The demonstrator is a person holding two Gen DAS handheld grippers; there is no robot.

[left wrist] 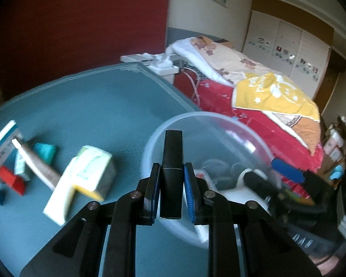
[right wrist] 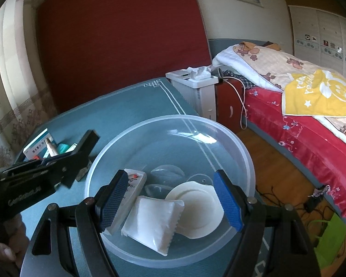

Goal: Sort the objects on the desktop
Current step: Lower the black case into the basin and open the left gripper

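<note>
Your left tool [left wrist: 171, 180] grips a flat black bar [left wrist: 171, 173] just left of the clear round plastic bowl [right wrist: 242, 152]. Your right tool [right wrist: 170, 202] gapes wide above the bowl's soft white pouch [right wrist: 153, 224], on the ribbed teal bench [left wrist: 92, 106].

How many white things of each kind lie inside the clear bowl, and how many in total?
White remote: 1
White sachet: 1
White round disc: 1
Total: 3 white things in the clear bowl. The clear pieces behind them are too faint to count.
</note>
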